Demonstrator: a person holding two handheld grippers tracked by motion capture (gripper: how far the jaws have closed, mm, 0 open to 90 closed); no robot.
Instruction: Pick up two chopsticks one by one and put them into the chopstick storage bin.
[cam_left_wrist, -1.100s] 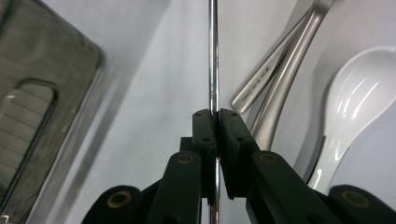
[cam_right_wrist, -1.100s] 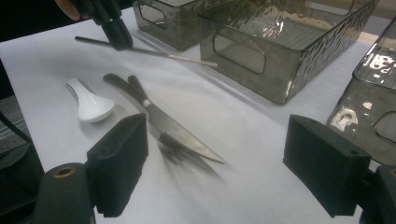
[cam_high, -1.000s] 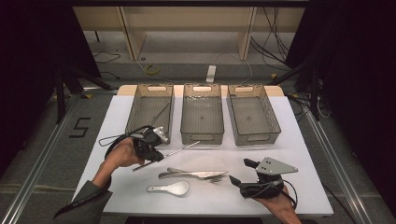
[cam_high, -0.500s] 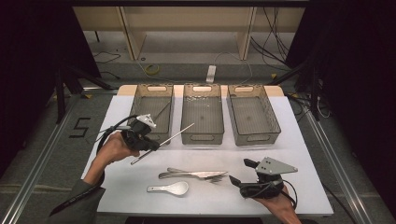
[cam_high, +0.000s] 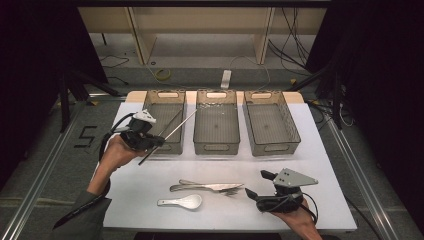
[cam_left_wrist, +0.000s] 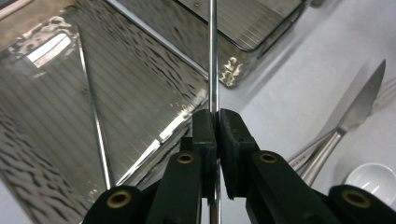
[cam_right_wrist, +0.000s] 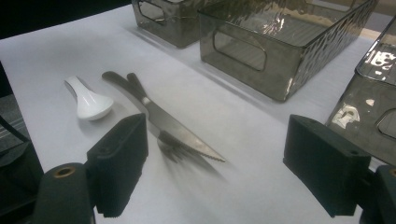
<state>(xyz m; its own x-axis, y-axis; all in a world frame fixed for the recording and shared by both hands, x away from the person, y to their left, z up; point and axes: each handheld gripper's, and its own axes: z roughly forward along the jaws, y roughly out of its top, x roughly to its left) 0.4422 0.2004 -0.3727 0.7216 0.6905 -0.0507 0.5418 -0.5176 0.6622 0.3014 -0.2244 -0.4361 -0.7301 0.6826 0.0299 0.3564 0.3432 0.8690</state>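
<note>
Chopstick (cam_left_wrist: 213, 56) pinched in my left gripper (cam_high: 152, 141), its long axis slanting over the left bin (cam_high: 150, 105).
My right gripper (cam_right_wrist: 215, 163) hangs spread, nearer the knife (cam_right_wrist: 182, 130).

a lab-style recording setup: a white-topped bench (cam_high: 150, 210) framed by aluminium rails (cam_high: 360, 165), black curtains (cam_high: 380, 45) on both sides, loose cables (cam_high: 295, 30) and a white power strip (cam_high: 226, 79) on the grey floor behind, a plain wooden shelf unit (cam_high: 200, 25), and a black "5" marked on the floor (cam_high: 86, 136).
</note>
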